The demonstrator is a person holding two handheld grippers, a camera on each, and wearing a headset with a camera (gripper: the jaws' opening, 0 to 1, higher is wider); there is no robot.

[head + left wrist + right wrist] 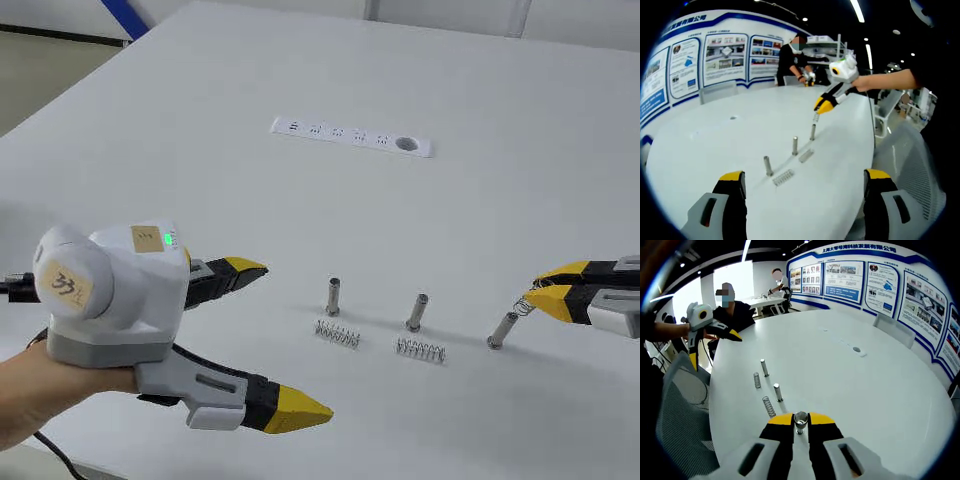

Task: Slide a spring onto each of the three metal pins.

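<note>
The right tongs are pinched shut on a spring, its free end right at the top of the rightmost pin. The left tongs gape wide, holding nothing, over the desk left of the leftmost pin and middle pin, each with a loose spring lying beside it.

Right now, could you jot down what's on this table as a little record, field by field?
Surface: white table
Pins: left pin, middle pin, right pin, all upright, shafts bare
Loose springs: one spring lying by the left pin, another spring by the middle pin
Left side: left hand-held gripper, open, empty
Right side: right hand-held gripper, shut on third spring at the right pin's top
Extra: power strip, far side
</note>
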